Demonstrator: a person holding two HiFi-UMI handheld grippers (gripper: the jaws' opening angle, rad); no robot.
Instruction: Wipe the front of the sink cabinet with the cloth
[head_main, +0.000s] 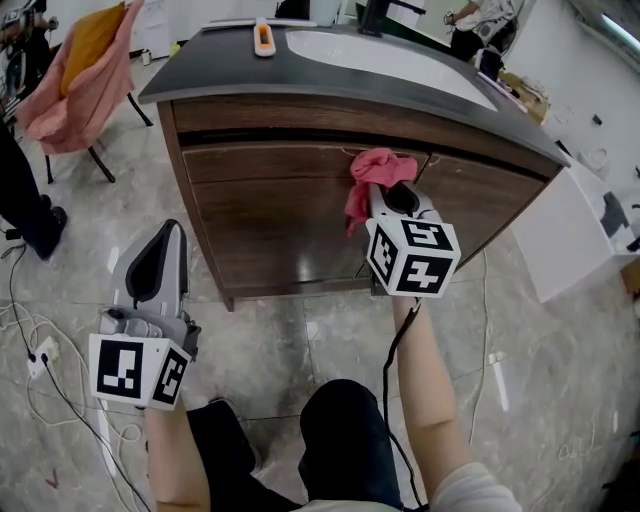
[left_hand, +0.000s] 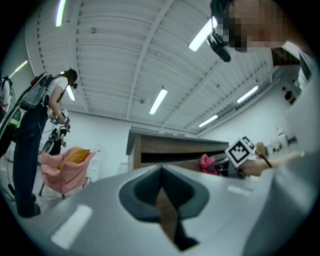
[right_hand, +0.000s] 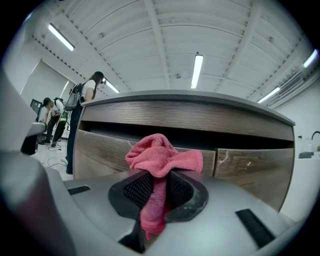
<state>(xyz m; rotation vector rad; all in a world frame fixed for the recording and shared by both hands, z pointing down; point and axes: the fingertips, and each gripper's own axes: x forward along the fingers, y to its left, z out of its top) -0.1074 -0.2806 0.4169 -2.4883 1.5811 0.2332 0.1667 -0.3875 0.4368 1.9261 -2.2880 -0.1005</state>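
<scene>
Cloth: pink, terry-like, clamped in the right gripper, with the jaws closed tight on a narrow fold. Bunches out above the tips in a loose crumpled head and trails a short tail below. Sits up against the upper part of the cabinet front, near the seam between two panels, just under the dark recess below the worktop. Hard to tell whether truly touching the wood or just off it.

Looks soft, light and limp, likely to fold and drag rather than slide as a flat pad, and to slip out only if pinched at an edge. Best held as now, through the thick middle of the bunch, leaving enough free cloth ahead of the tips to cushion jaws from wood. Probably grips the grain a little, so calls for steady pressure and even strokes.

Left gripper: low and well apart from the cabinet, over the floor, with the jaws closed at the tips and nothing between them.

On the worktop, a white sink and a small orange thing beside it.
</scene>
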